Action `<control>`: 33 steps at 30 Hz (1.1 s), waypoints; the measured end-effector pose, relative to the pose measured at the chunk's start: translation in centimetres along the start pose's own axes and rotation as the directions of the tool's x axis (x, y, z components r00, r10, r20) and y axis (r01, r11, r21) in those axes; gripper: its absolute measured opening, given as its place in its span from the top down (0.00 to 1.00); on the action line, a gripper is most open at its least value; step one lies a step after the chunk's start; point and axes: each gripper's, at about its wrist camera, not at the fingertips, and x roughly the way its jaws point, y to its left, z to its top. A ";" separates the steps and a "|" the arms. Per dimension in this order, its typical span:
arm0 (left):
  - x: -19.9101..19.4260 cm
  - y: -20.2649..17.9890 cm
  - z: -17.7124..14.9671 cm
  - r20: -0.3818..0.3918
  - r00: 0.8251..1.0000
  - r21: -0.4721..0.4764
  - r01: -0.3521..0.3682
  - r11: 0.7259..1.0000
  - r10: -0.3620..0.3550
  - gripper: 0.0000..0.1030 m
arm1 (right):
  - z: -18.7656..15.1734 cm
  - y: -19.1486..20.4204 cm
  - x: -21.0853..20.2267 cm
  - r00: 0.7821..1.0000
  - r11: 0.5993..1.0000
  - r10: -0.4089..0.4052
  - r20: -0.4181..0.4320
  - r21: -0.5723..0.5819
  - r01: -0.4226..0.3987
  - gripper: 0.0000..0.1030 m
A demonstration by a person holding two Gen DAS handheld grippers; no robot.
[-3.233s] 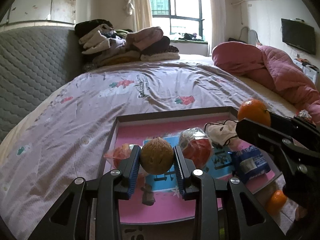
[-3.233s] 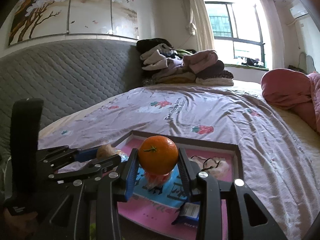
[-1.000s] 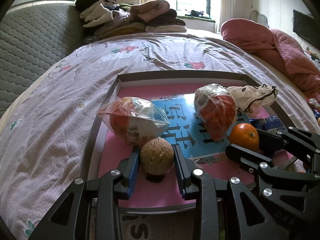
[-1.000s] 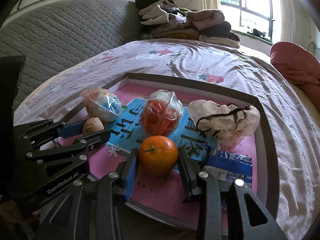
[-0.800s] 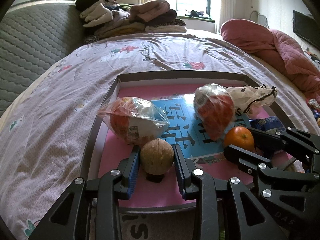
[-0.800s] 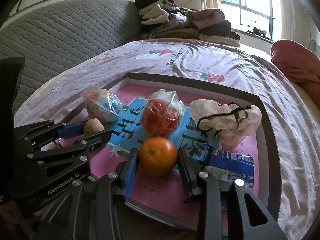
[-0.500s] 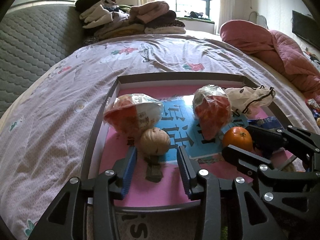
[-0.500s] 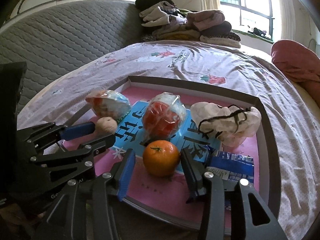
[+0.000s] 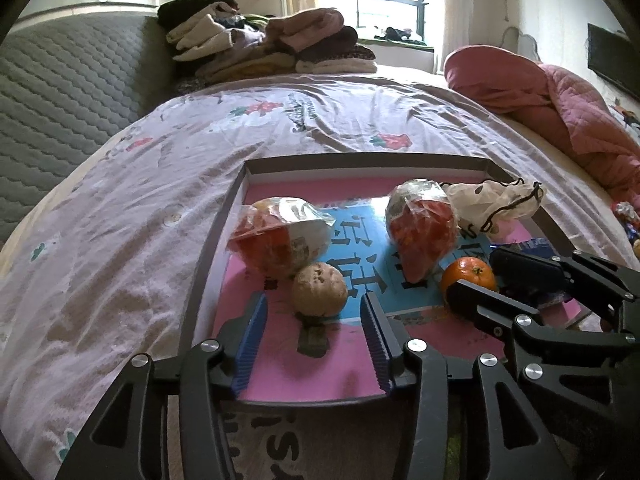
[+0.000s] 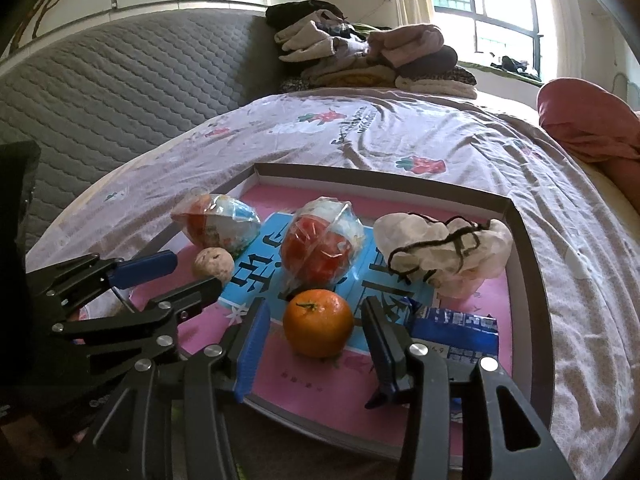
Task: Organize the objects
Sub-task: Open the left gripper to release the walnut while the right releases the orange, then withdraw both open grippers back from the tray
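A shallow grey-rimmed tray (image 9: 218, 236) (image 10: 524, 248) with a pink and blue bottom lies on the bed. A brown walnut (image 9: 319, 289) (image 10: 213, 264) rests in it, just ahead of my open left gripper (image 9: 314, 320). An orange tangerine (image 10: 318, 323) (image 9: 468, 277) rests in it between the open fingers of my right gripper (image 10: 316, 320), touching neither. Two plastic-wrapped red snacks (image 9: 280, 240) (image 9: 422, 228), a white drawstring pouch (image 10: 440, 244) and a blue packet (image 10: 456, 332) also lie in the tray.
The tray sits on a pale purple flowered bedsheet (image 9: 132, 216). A grey quilted headboard (image 10: 120, 80) stands at the left. Folded clothes (image 9: 264, 40) are piled at the far end. A pink quilt (image 9: 560, 112) lies at the right.
Both grippers lowered their loads into the tray, opened and drew back a little. The walnut and the tangerine now rest free on the tray bottom.
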 end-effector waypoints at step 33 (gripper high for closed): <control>-8.8 -1.3 -1.0 0.074 0.996 -0.046 -0.054 0.997 0.058 0.38 | 0.5 0.5 -8.1 0.985 1.000 -0.021 0.169 -0.001 0.021 0.46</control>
